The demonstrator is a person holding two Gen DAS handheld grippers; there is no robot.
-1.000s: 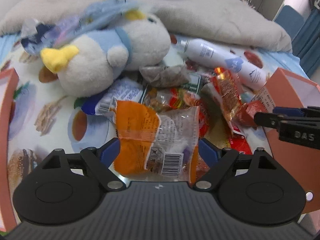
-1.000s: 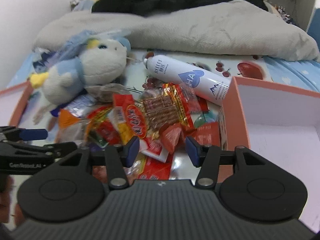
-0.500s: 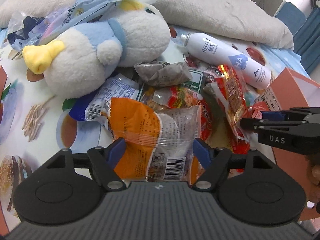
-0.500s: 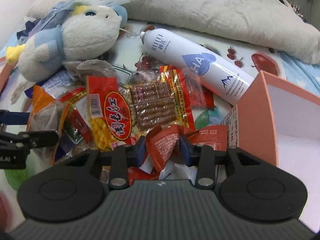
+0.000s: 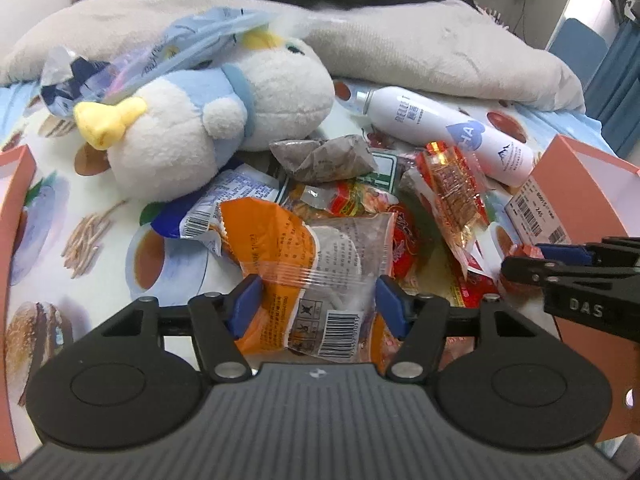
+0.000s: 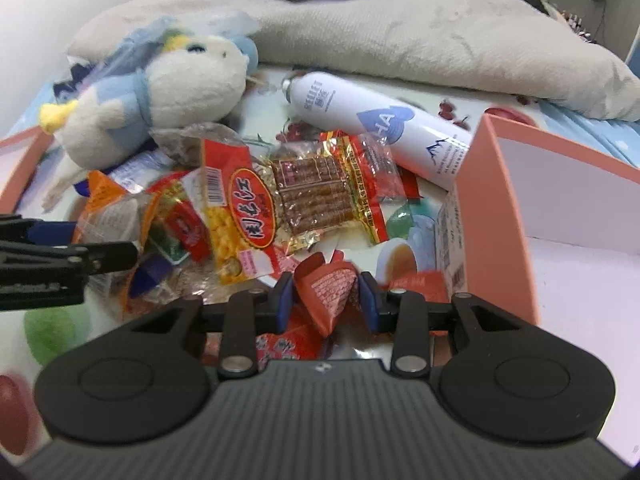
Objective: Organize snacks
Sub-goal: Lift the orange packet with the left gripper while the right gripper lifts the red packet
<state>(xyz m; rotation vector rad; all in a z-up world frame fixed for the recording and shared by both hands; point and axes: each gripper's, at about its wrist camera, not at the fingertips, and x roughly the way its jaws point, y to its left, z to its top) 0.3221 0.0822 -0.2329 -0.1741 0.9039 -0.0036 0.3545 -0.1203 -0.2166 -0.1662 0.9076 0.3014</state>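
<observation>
A heap of snack packets lies on a printed bed sheet. My left gripper (image 5: 318, 302) is shut on an orange and clear bun packet (image 5: 304, 264), its blue pads pressed to both sides. My right gripper (image 6: 326, 300) is shut on a small red packet (image 6: 326, 288) and holds it lifted beside the orange box (image 6: 492, 216). A yellow corn packet (image 6: 240, 216) and a brown stick packet (image 6: 316, 196) lie in the heap beyond it. The right gripper shows from the side in the left wrist view (image 5: 560, 268).
A white and blue plush duck (image 5: 208, 128) lies at the back left. A white spray bottle (image 5: 448, 132) lies at the back right. An open orange box (image 5: 588, 184) with a white inside stands right. A second orange box edge (image 5: 16, 200) is at left. A grey blanket (image 5: 420, 36) lies behind.
My right gripper has shut on the red packet and lifted it. My left gripper has narrowed onto the orange bun packet and raised it slightly.
</observation>
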